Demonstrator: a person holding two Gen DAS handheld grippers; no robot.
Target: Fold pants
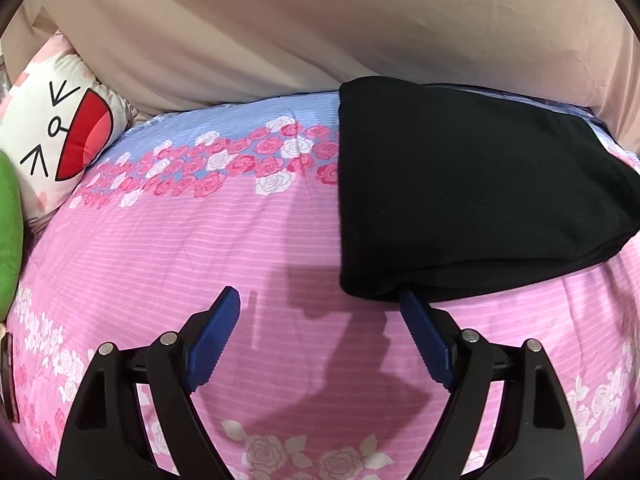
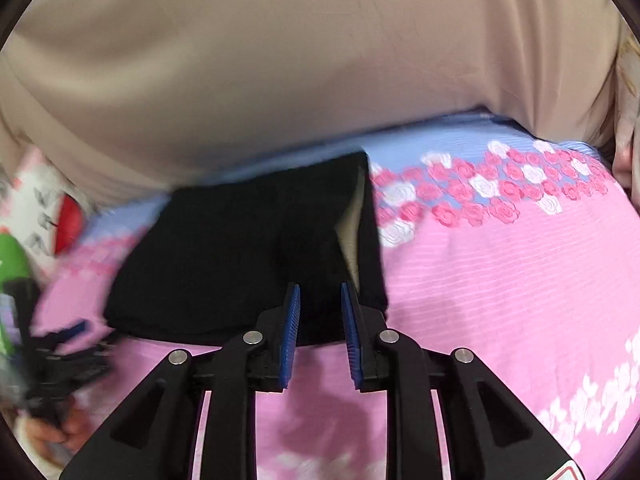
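1. Your black pants (image 1: 472, 192) lie folded into a thick rectangular bundle on the bed's pink rose-printed sheet (image 1: 160, 248), their far edge near the beige curtain (image 1: 320, 32).
2. Your left hand-held gripper (image 1: 316, 300) is spread wide with nothing between its fingers. Its right blue pad (image 1: 424, 340) has its tip at the near-left corner of the pants; whether it slips under the cloth, you cannot tell.
3. Your right hand-held gripper (image 2: 318, 300) sits at the near edge of the pants (image 2: 248, 256), jaws narrowly parted, with nothing clamped between them.
4. To the left of the pants, well apart, rest a white cartoon-face pillow (image 1: 60, 136) and a green cushion (image 1: 8, 232).
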